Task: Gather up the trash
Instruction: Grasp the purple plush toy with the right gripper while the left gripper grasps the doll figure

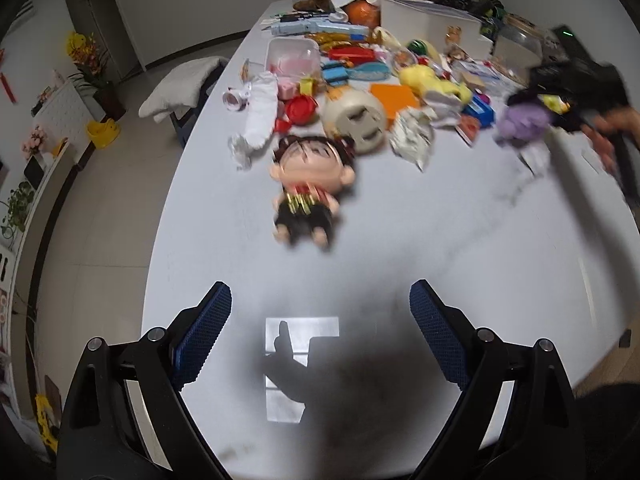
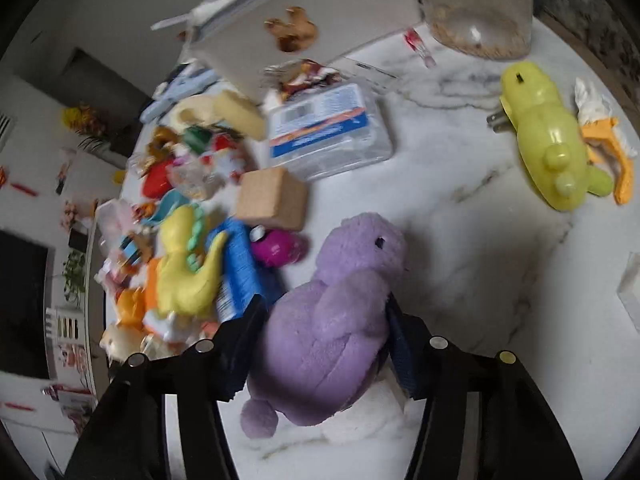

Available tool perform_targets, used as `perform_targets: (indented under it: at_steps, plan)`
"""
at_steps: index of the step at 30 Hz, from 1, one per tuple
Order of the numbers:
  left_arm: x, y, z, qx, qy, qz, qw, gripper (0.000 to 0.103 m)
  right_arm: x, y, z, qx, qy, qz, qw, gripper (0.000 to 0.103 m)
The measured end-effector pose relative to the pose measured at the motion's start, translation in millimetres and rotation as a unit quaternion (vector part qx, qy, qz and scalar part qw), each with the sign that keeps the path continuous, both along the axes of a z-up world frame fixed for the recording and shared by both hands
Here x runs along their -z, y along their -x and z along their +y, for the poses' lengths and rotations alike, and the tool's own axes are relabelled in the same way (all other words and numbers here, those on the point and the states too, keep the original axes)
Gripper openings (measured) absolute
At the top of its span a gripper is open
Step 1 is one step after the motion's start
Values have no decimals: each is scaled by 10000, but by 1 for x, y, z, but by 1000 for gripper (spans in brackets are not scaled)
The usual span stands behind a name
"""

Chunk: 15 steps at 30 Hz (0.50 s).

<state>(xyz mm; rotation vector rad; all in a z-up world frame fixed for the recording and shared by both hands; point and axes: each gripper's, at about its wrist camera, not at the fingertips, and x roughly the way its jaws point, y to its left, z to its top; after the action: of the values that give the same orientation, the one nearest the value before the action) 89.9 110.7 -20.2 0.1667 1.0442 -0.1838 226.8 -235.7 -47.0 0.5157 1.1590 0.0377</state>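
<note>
I am holding a purple plush in my right tongs over the table.

I am judging it best to keep a firm, even squeeze on the soft body so it does not slip while I carry it clear of the pile. My right tongs are clamped on the plush's middle; my left tongs are hanging wide apart and empty above bare tabletop, near a doll.
</note>
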Motion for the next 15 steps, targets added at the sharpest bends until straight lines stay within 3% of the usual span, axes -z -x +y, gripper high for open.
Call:
perform_targets:
  at_steps: [4,10,12,13,15]
  plan:
    - [8,-42,3,-33,51,-69,10000,89,-32,51,4,42,-288,-428,9987,56]
    - [40,-96,-10,23,67,89,9999,88,-49,113,13,123,-397,-542,9977,58]
    - [55,-103,-17,45,88,183,9998,78,-49,136,16,128,-334,-519,9980,58]
    - [53,-102,-16,-57,254,6,9997,73,-50,147,19,29,-246,-504,9984,58]
    - [48,-99,-22,-94,261,66,9996,68,-51,159,24,-105,-36,-493,9987,57]
